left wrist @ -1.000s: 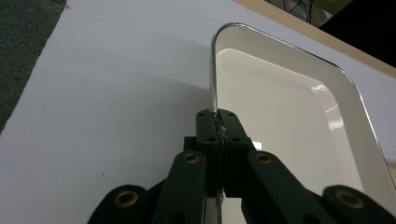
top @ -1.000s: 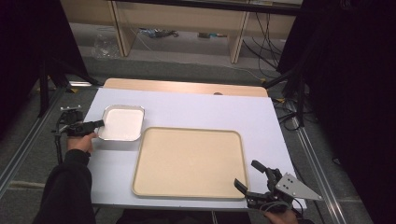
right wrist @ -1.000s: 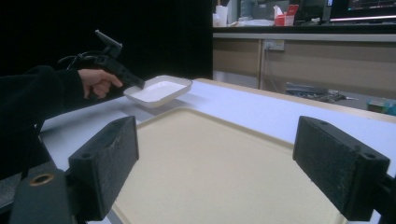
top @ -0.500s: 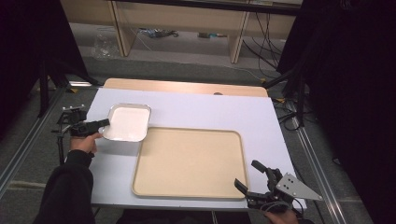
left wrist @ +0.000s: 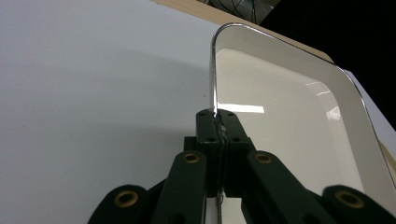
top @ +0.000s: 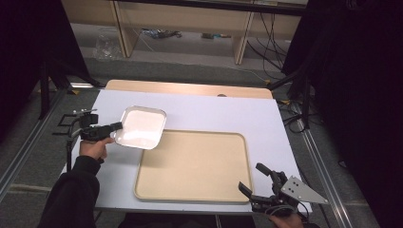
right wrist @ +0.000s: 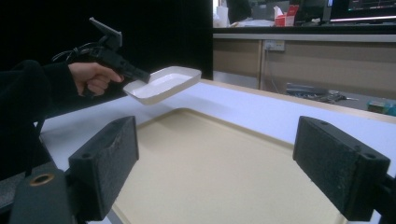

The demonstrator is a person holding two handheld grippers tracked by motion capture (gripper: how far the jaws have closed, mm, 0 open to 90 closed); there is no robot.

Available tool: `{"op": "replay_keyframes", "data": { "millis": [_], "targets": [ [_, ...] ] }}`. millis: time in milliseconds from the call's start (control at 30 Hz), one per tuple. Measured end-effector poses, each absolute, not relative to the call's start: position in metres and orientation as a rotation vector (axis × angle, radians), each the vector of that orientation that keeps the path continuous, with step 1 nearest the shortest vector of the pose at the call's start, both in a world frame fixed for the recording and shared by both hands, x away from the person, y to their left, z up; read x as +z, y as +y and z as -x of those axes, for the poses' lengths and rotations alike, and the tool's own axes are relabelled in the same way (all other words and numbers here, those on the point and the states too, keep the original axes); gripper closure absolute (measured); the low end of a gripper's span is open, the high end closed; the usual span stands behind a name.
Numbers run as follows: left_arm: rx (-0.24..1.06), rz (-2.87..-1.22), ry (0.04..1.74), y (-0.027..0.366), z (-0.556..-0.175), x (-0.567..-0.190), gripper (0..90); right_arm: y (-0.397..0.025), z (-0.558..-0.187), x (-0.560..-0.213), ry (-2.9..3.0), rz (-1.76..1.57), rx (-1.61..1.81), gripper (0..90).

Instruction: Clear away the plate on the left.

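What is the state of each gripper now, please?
Left gripper: closed on the rim of the white dish, which it holds above the table.
Right gripper: open, holding nothing, beside the beige tray.

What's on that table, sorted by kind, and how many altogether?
White dish: 1, held above the table by the left gripper
Beige tray: 1
Grippers: 2, counting the right gripper
Total: 4

White dish (top: 140, 127) aloft, beige tray (top: 194, 165) flat
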State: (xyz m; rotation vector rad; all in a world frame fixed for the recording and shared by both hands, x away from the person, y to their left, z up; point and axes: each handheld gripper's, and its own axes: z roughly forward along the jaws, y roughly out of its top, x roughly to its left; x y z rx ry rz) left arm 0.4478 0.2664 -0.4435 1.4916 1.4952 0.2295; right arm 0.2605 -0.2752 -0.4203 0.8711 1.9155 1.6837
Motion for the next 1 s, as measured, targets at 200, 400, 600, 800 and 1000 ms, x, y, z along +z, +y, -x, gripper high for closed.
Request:
{"op": "replay_keyframes", "data": {
  "millis": [200, 400, 600, 800, 1000],
  "targets": [
    [0.197, -1.525, 1.419, 0.242, -0.440, -0.437, 88.6, -0.274, -0.259, -0.420, 1.927, -0.894, 1.702, 15.1],
    [0.160, -1.594, 1.341, 0.213, -0.434, -0.434, 88.5, -0.274, -0.259, -0.420, 1.926, -0.900, 1.702, 15.1],
    [0.108, -1.653, 1.295, 0.184, -0.430, -0.439, 88.5, -0.273, -0.260, -0.421, 1.913, -0.894, 1.717, 15.1],
    [0.077, -1.721, 1.255, 0.164, -0.426, -0.443, 88.5, -0.275, -0.259, -0.420, 1.929, -0.898, 1.695, 15.1],
    [0.032, -1.730, 1.246, 0.153, -0.425, -0.447, 88.5, -0.274, -0.259, -0.421, 1.922, -0.895, 1.714, 15.1]
  ]
}}
